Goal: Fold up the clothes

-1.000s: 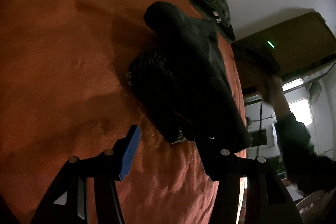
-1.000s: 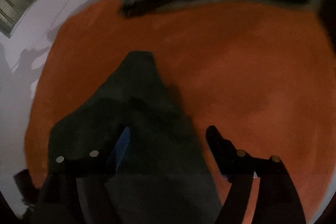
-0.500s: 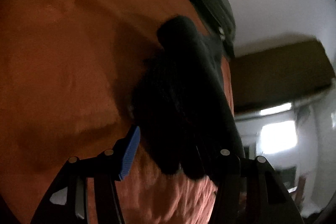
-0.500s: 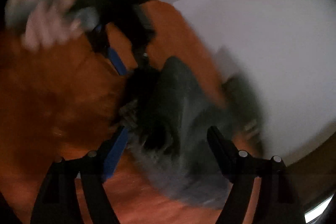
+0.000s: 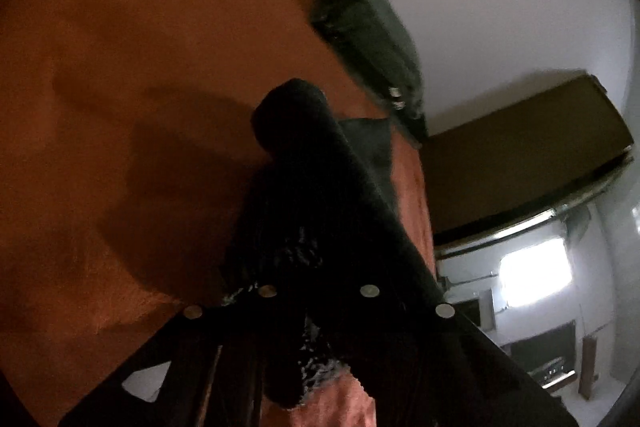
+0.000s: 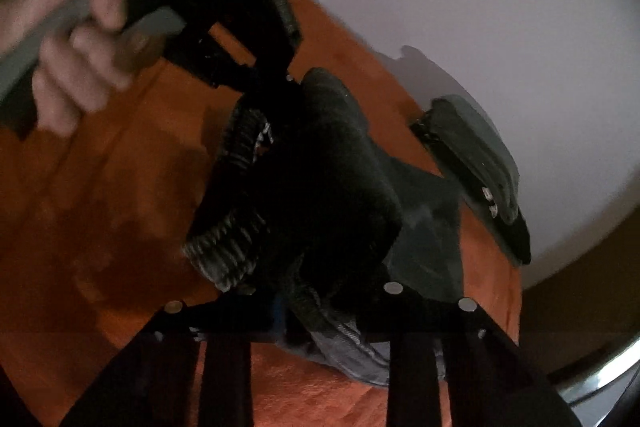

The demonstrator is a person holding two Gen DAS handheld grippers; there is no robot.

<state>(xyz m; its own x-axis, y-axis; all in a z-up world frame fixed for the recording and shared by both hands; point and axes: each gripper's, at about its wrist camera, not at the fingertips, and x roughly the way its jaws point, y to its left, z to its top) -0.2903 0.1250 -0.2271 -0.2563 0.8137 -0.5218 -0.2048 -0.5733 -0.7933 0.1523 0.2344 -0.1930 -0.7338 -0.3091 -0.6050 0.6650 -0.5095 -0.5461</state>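
Observation:
A dark garment (image 5: 304, 155) with a ribbed hem lies bunched on the orange bedspread (image 5: 140, 67). My left gripper (image 5: 316, 267) is shut on its near end, with dark cloth filling the narrow gap between the fingers. In the right wrist view the same garment (image 6: 320, 179) stretches between both grippers. My right gripper (image 6: 320, 291) has its jaws closing, and they pinch the ribbed hem at the near side. The left gripper (image 6: 288, 77), held by a hand (image 6: 76, 39), grips the far end.
A folded stack of dark green clothes (image 5: 368, 39) (image 6: 476, 163) rests at the bedspread's (image 6: 100, 207) far edge against the white wall. A brown cabinet (image 5: 520, 155) and a bright window (image 5: 536, 275) lie beyond the bed's right edge.
Both grippers went from open to closed on the dark garment. The right gripper swung round to the garment's other side, so it now faces the left gripper. The left gripper moved forward onto the cloth.

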